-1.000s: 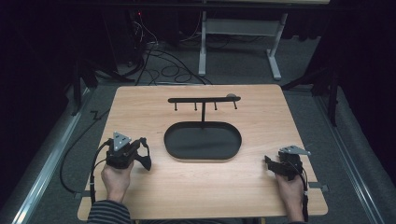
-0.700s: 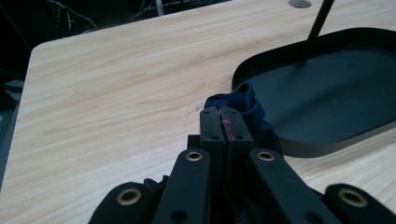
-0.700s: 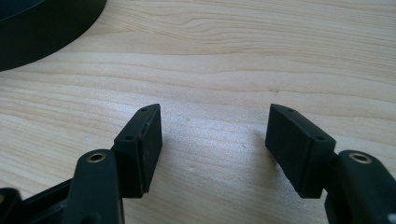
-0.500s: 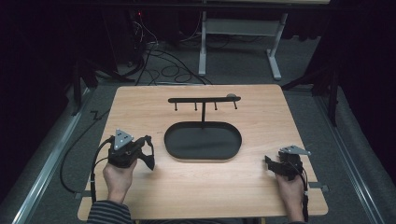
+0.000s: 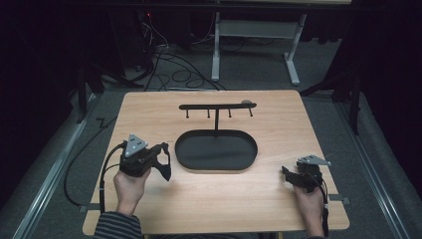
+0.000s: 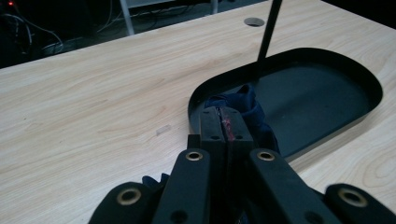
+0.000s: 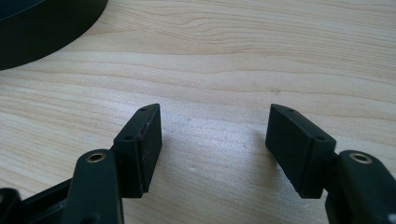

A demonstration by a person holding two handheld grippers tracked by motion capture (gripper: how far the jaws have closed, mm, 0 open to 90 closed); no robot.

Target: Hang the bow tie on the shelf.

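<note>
Left tongs [image 6: 224, 122] pinched together (gripping dark cloth [image 6: 243, 105]); right tongs [image 7: 215, 140] spread wide.

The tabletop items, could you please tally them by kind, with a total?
Black oval tray with hook rack: 1
Dark blue cloth, clamped in left gripper: 1
Hand-held grippers, including right gripper: 2
Total: 4

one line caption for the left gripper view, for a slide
Left claw shut on a dark blue cloth, held just short of the black oval tray on the wooden table.
</note>
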